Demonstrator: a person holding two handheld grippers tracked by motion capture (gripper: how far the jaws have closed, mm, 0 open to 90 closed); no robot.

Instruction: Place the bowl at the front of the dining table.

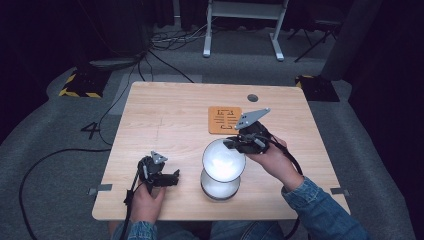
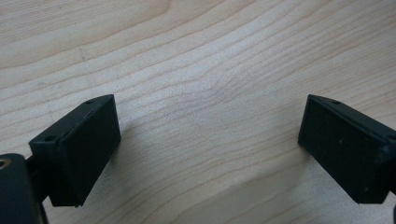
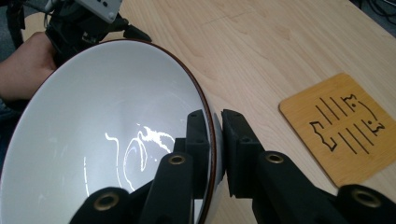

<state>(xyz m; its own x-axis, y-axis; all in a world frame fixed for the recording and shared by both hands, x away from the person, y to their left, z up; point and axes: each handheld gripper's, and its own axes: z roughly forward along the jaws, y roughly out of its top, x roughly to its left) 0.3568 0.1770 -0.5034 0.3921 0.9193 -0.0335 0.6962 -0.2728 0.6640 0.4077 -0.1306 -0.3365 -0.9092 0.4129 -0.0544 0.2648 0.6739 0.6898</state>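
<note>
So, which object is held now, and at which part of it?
The right gripper holds the upper white bowl by its rim, one jaw inside and one outside. The left gripper is open over the table and holds nothing.

A wooden coaster (image 1: 224,120) with black markings lies flat on the table (image 1: 165,120).

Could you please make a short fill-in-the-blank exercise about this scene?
1. The right tongs pinch the ____ of the white bowl.
2. The left tongs are ____, with nothing between them.
3. A second bowl stands ____ the lifted one.
4. The wooden coaster lies on the ____.

Missing words: rim; open; under; table
</note>
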